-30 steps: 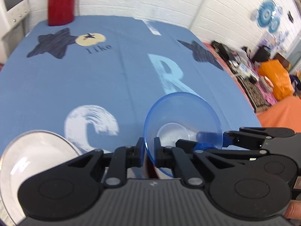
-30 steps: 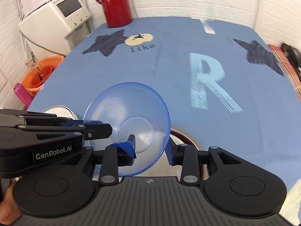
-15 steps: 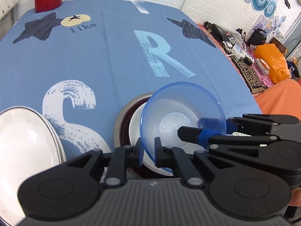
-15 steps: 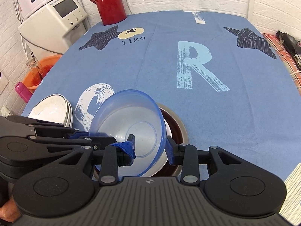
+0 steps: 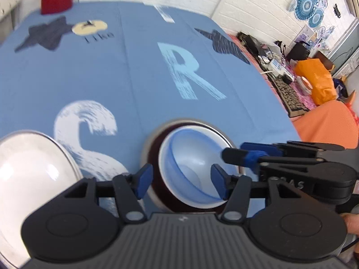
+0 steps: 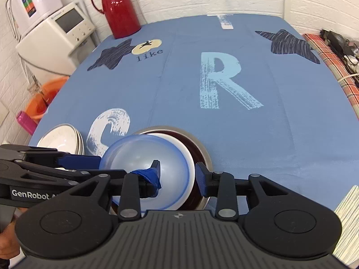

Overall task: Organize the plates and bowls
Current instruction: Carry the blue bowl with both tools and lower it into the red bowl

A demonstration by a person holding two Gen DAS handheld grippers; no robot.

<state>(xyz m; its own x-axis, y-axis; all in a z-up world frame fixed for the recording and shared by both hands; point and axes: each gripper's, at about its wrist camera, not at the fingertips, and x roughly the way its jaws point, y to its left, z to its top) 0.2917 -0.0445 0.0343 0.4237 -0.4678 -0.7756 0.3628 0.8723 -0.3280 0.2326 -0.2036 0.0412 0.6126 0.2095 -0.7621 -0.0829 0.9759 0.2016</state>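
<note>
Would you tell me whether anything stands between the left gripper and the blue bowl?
Nothing visible does. The open left gripper hangs right at the blue bowl, nested in the white bowl; the right gripper only straddles its right rim.

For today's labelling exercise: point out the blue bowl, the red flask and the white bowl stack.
blue bowl [image 5: 197, 168], left wrist view, inner wall
red flask [image 6: 121, 11], right wrist view, body
white bowl stack [image 6: 60, 137], right wrist view, top bowl's inside

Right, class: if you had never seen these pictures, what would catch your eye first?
First, the translucent blue bowl, nested in a white bowl inside a dark, metal-rimmed dish at the near table edge. Both open tools, left tool and right tool, flank it. Then the red jug at the far edge.
</note>
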